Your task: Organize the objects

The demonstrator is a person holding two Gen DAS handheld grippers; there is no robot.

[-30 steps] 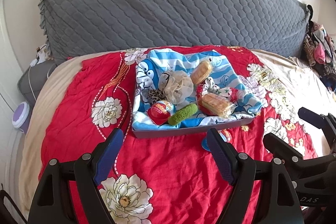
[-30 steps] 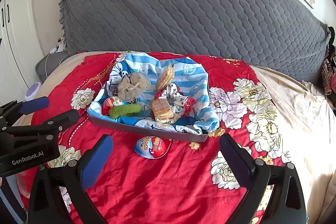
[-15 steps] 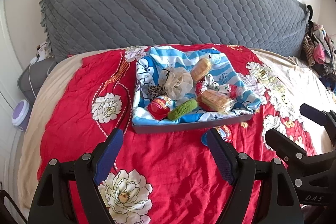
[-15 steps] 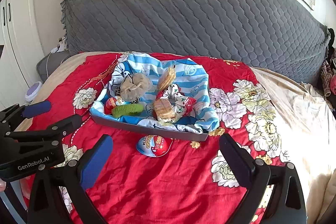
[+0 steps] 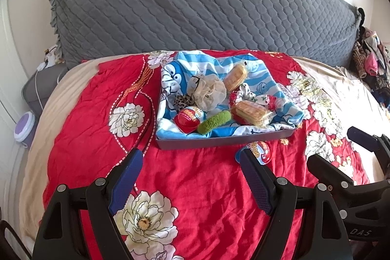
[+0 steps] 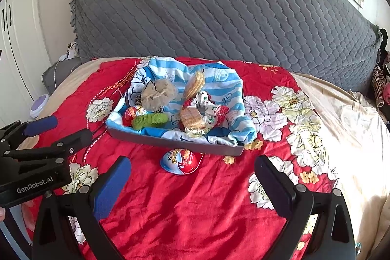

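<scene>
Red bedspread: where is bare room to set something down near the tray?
Bare red bedspread lies in front of the tray, either side of the chocolate egg, and left toward the white flower. The tray itself is crowded.

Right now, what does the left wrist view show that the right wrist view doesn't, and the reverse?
Only the left wrist view shows the pile of clothes at the far right, and the right gripper from the side. Only the right wrist view shows the white cupboard doors, the whole egg-shaped snack pack lying outside the tray, and the left gripper from the side. Both show the tray lined with blue striped cloth, the green scrunchie, the wrapped biscuit pack, the red floral bedspread and the grey quilted headboard. Both grippers are open and empty.
</scene>
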